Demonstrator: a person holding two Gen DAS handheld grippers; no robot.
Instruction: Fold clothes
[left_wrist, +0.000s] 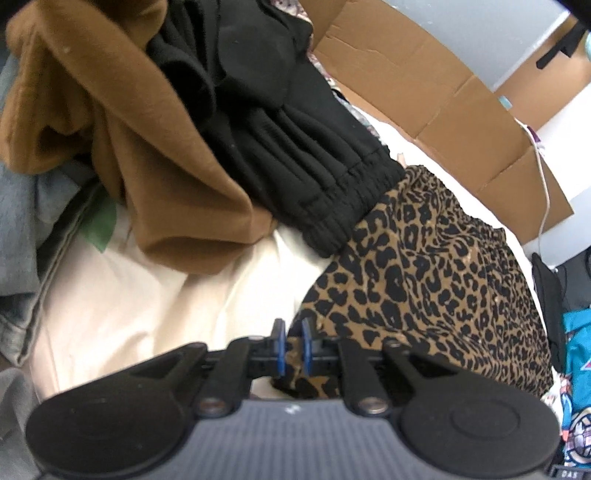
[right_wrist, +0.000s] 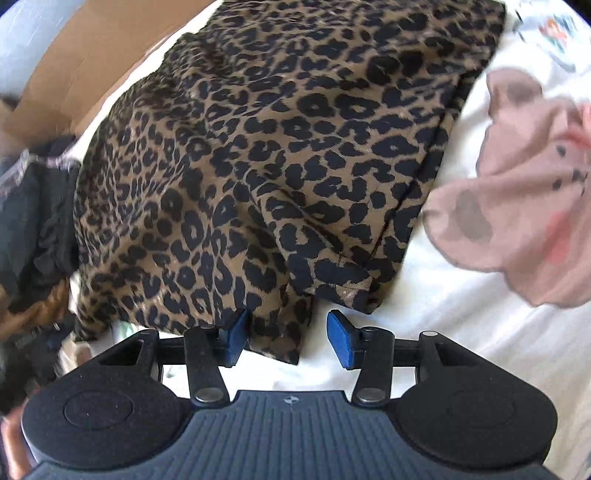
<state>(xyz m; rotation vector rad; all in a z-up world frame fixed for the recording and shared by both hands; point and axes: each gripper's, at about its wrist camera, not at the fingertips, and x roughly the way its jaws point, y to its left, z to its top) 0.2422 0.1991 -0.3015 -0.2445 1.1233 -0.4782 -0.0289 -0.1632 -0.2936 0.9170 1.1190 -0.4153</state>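
Leopard-print garment (right_wrist: 258, 158): spread on the white bed (right_wrist: 443, 325), long axis running away from both claws; left claw (left_wrist: 290, 349) clenched on its near hem, right claw (right_wrist: 286, 339) released, straddling the near corner.

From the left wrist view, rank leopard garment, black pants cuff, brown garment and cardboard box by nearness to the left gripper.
1. Leopard garment, pinched in the left gripper.
2. Black pants cuff, ahead, centre.
3. Brown garment, ahead-left; close to the cuff's distance.
4. Cardboard box, far right.
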